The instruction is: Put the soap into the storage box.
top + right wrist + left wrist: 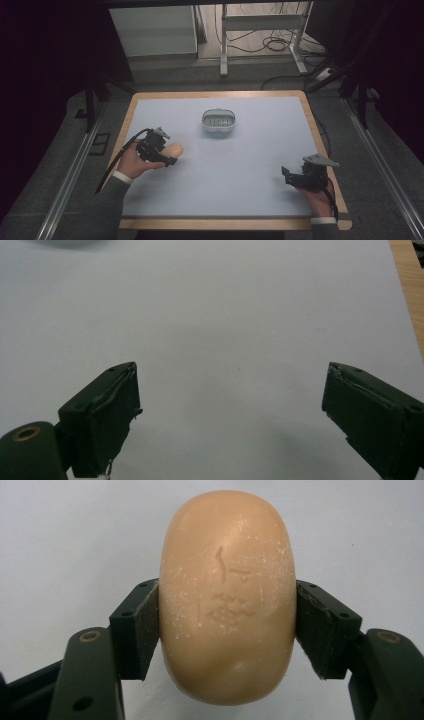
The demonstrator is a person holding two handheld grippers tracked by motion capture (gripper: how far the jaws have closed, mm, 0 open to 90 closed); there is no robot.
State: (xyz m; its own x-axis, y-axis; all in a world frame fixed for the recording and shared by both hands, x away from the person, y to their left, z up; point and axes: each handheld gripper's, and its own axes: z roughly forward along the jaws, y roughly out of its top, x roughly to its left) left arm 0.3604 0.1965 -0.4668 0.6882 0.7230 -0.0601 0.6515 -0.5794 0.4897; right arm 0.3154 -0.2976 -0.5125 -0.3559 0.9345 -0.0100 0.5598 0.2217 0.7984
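left gripper [227, 630] jaws clamped on soap bar [227, 600]; right gripper [230, 410] jaws wide apart, empty.

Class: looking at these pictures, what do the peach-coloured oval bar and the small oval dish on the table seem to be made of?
Bar: probably soap, matte and waxy, with a stamped mark and whitish scuffs; the left claw grips it.
Dish: likely pale plastic, with a ribbed inside; too small to be sure.

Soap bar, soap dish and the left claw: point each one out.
soap bar [227, 605], left gripper view, on its stamped top face.
soap dish [218, 128], high view, on its near white wall.
left claw [172, 156], high view, between its tips at the soap.
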